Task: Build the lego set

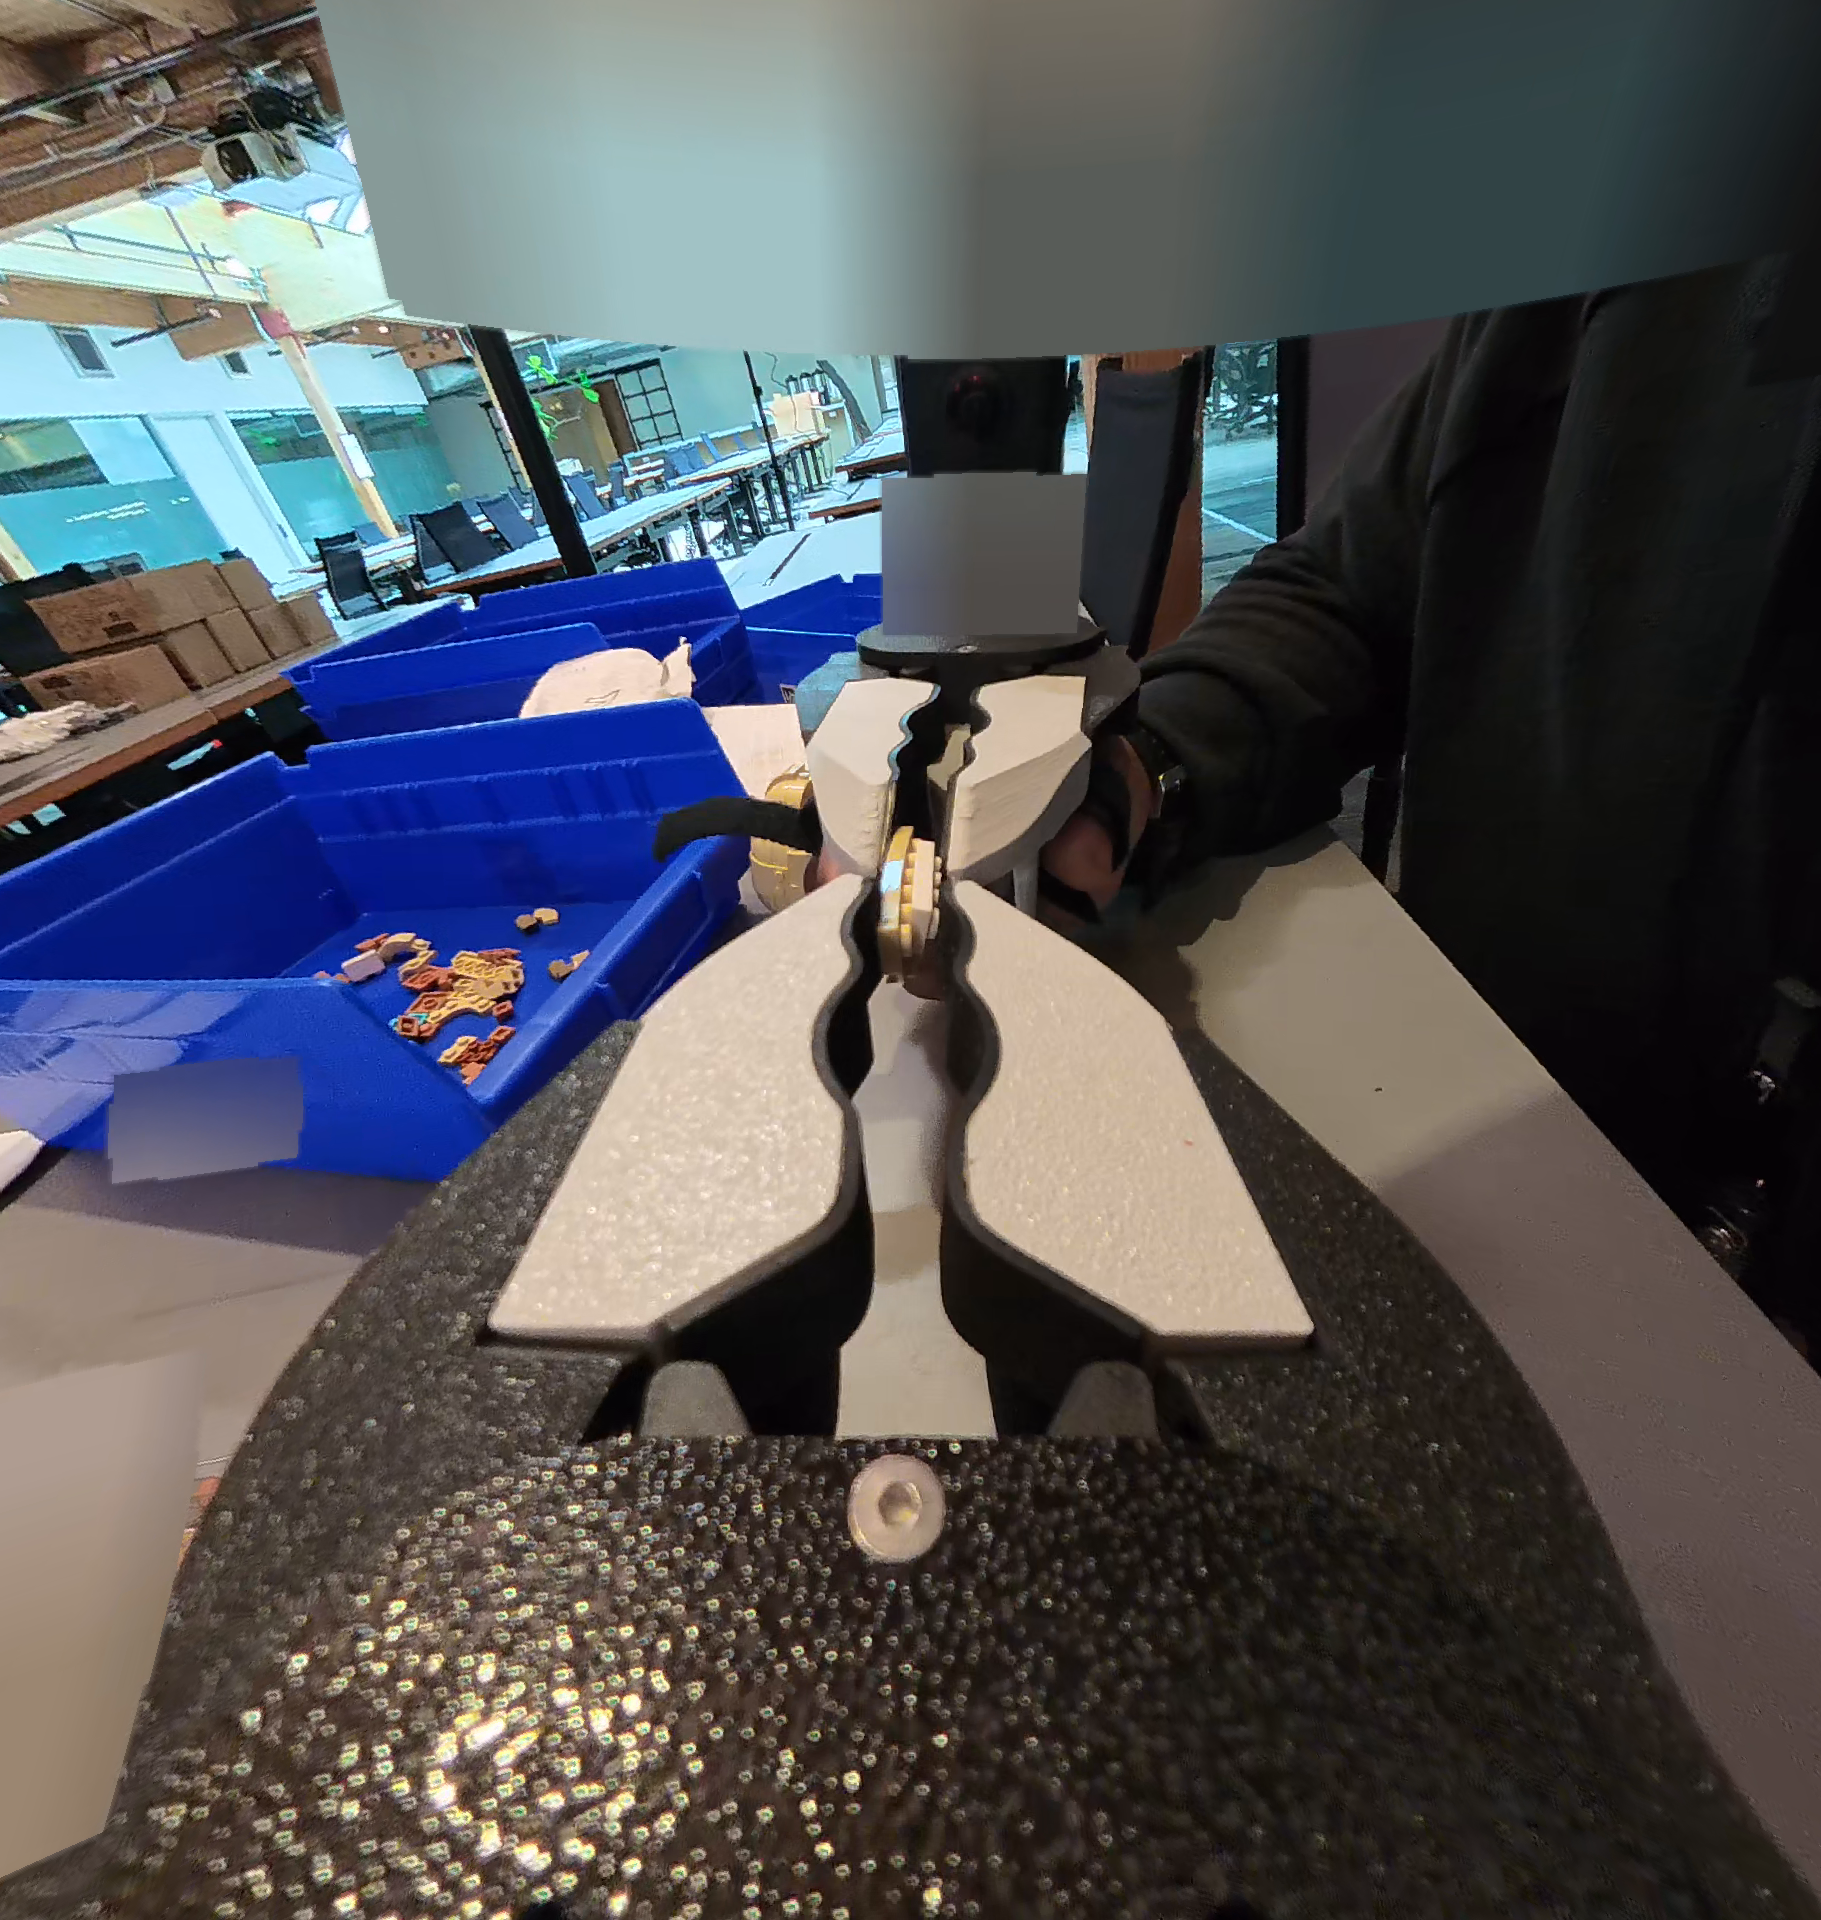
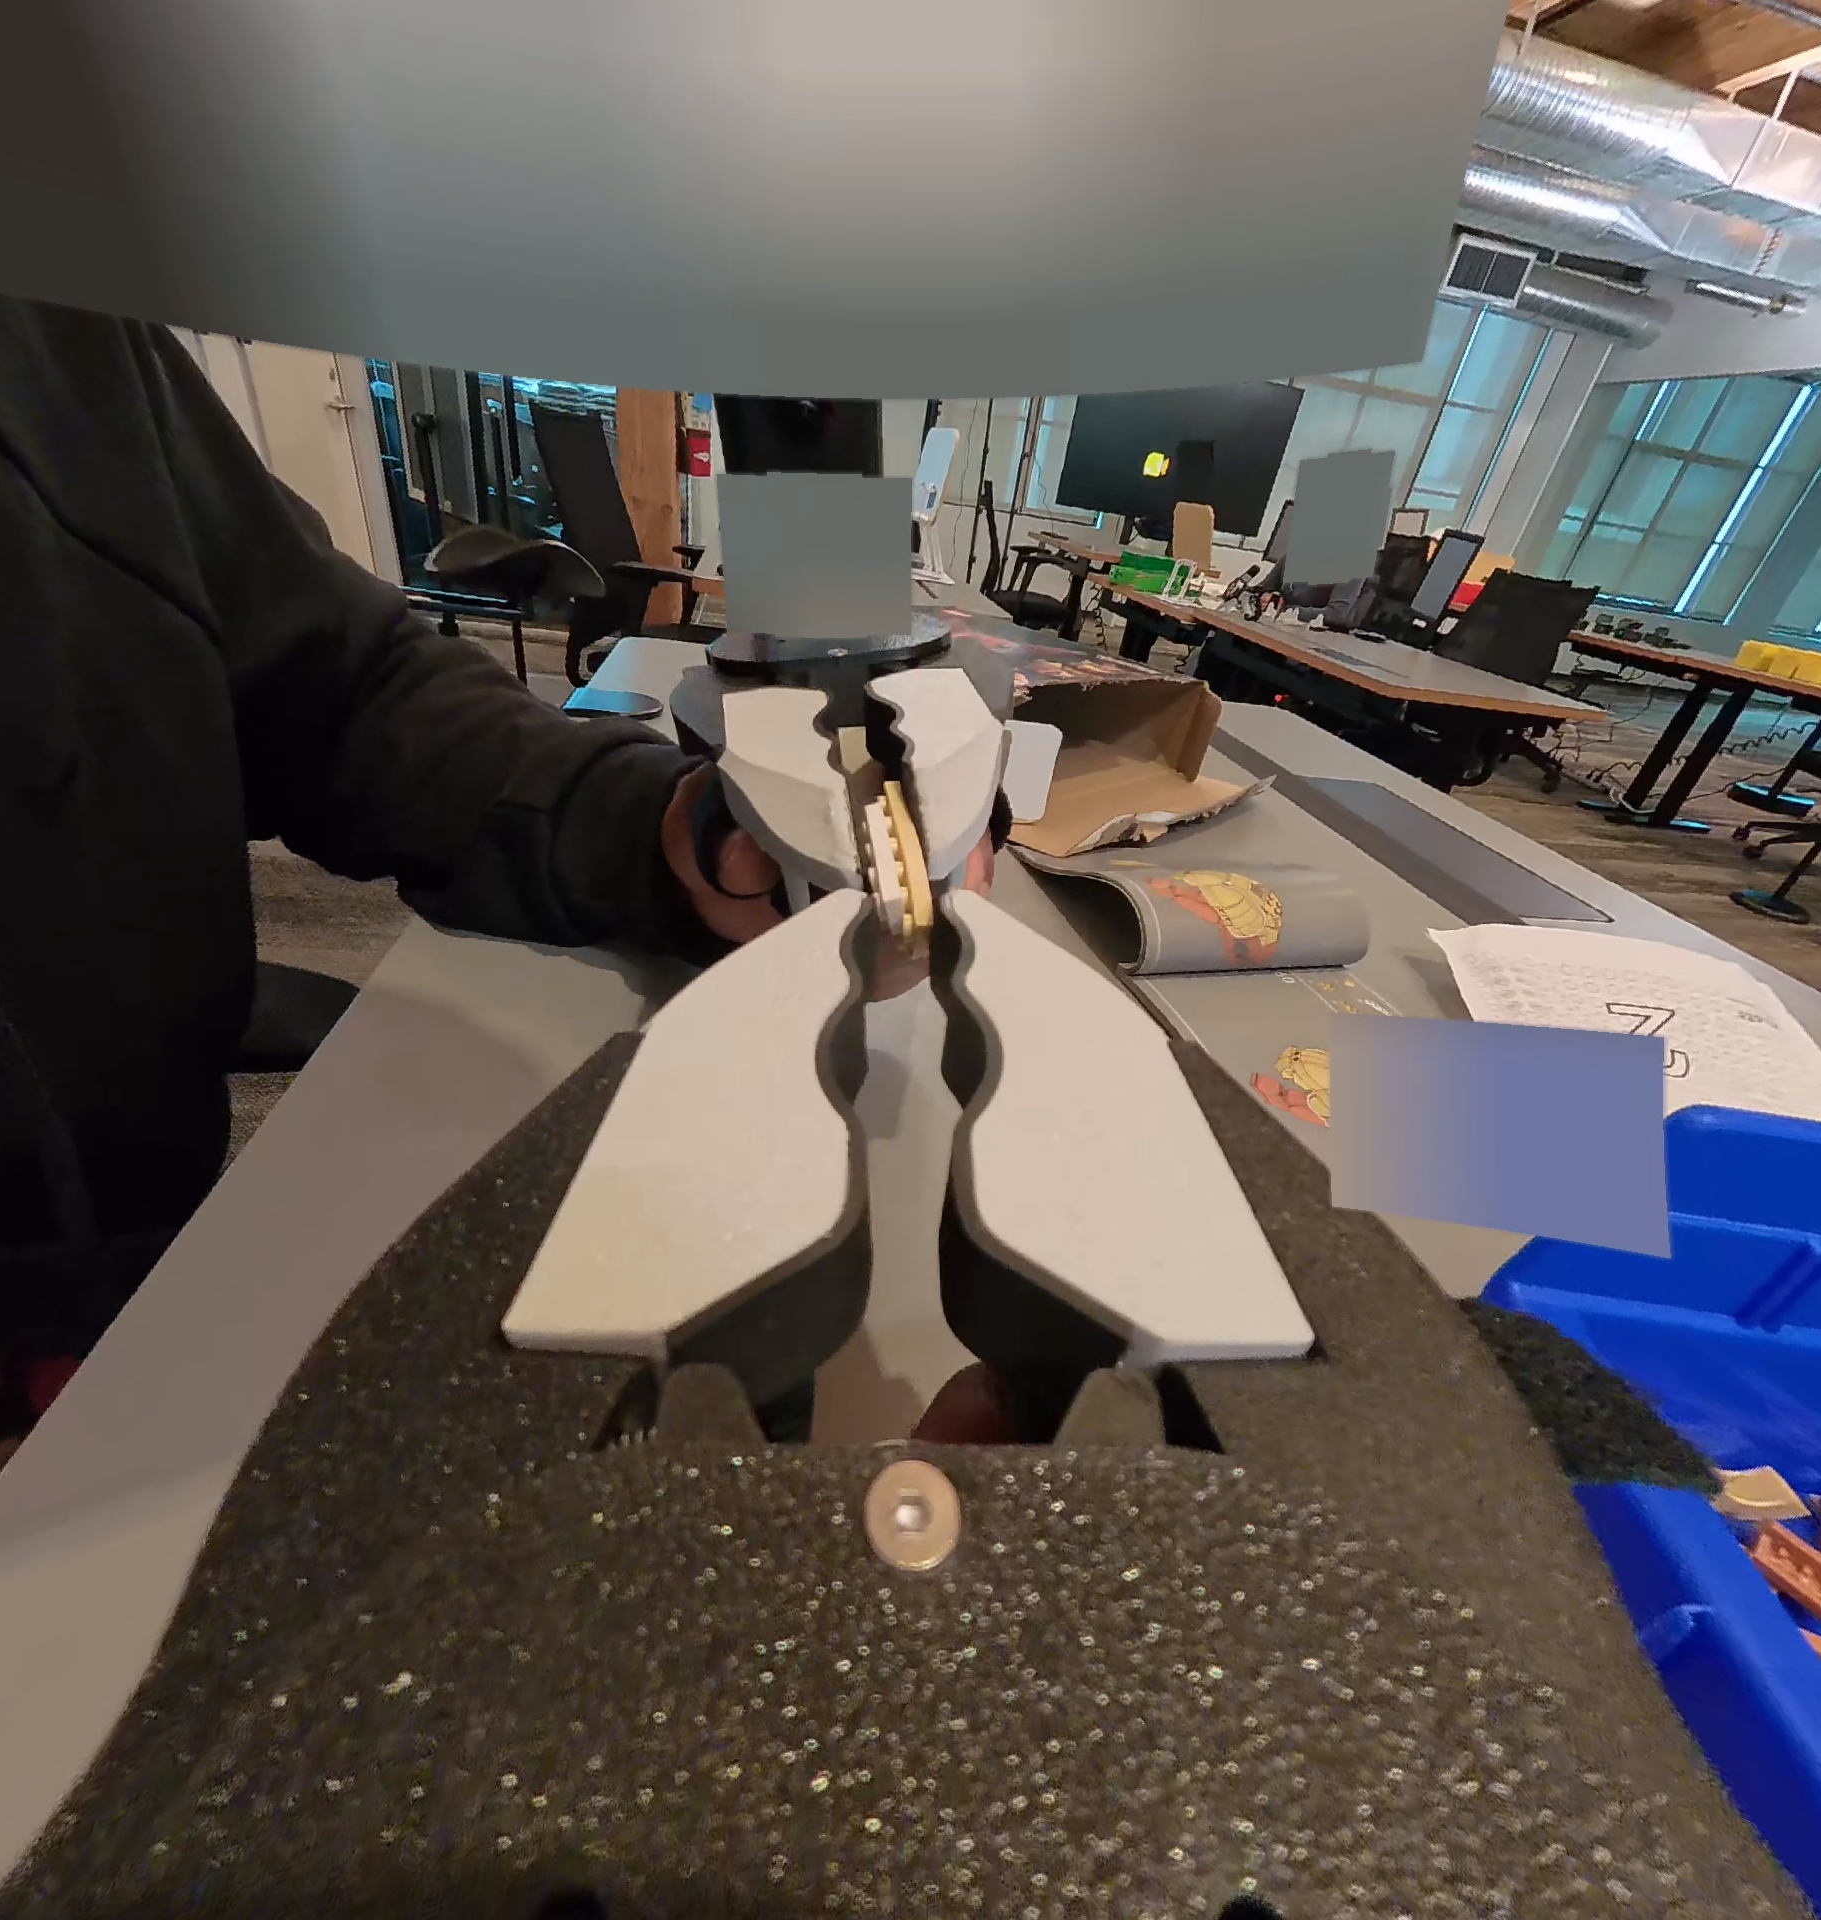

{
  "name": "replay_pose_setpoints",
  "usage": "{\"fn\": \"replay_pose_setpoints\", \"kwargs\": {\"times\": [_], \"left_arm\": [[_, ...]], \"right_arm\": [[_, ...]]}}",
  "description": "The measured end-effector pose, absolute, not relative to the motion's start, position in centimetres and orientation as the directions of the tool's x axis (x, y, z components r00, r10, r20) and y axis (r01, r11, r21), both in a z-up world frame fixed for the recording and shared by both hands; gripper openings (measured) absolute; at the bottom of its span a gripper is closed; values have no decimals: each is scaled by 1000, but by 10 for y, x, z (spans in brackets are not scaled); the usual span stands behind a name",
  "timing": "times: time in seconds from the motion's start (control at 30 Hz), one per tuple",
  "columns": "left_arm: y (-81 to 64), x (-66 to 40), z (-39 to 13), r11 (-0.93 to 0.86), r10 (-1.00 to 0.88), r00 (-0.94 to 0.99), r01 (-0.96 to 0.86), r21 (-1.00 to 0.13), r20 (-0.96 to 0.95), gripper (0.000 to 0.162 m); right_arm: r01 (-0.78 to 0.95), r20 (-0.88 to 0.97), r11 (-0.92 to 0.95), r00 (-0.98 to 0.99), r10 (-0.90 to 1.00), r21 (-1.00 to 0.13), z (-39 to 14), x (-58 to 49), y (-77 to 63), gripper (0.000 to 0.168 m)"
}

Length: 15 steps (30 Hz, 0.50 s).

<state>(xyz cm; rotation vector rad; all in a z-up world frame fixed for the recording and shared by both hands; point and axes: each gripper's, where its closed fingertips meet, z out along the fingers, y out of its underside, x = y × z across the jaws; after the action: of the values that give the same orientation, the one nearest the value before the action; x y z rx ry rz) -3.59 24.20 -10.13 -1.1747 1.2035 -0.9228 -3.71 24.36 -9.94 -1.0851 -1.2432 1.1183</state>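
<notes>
A small tan and white lego assembly [image 1: 904, 902] is held in the air above the grey table, between the two grippers, which meet tip to tip. My left gripper [image 1: 908, 920] is shut on its near end. My right gripper [image 1: 932, 774] faces it from the far side and is shut on the other end. In the right wrist view the right gripper [image 2: 901, 925] closes on the same assembly [image 2: 901, 868], and the left gripper [image 2: 875, 769] is opposite. A blue bin [image 1: 210, 935] holds several loose brown and tan lego pieces [image 1: 454, 987].
More blue bins [image 1: 594, 634] stand behind. A tan built part [image 1: 784, 847] sits beside the far gripper. An open instruction booklet [image 2: 1249, 914], a torn cardboard box [image 2: 1124, 748] and a white paper bag [image 2: 1612, 987] lie on the table. A person's dark sleeve [image 1: 1301, 675] holds each gripper. Only a small space, under 4 cm, lies between the two pairs of fingers.
</notes>
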Motion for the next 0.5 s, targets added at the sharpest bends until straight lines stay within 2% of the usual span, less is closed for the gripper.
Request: {"fn": "replay_pose_setpoints", "kwargs": {"times": [0.23,0.37,0.5], "left_arm": [[247,-38,-106,231,-948,196,-112,-966,-250,10],[246,-37,-114,267,-937,183,-177,-947,-299,10],[246,-36,-116,281,-932,180,-191,-941,-315,9]], "right_arm": [[-9,162,162,36,986,-987,-104,-39,249,12],[30,242,241,46,969,-970,-107,-41,248,16],[132,346,336,59,936,-932,-118,-43,250,13]]}}
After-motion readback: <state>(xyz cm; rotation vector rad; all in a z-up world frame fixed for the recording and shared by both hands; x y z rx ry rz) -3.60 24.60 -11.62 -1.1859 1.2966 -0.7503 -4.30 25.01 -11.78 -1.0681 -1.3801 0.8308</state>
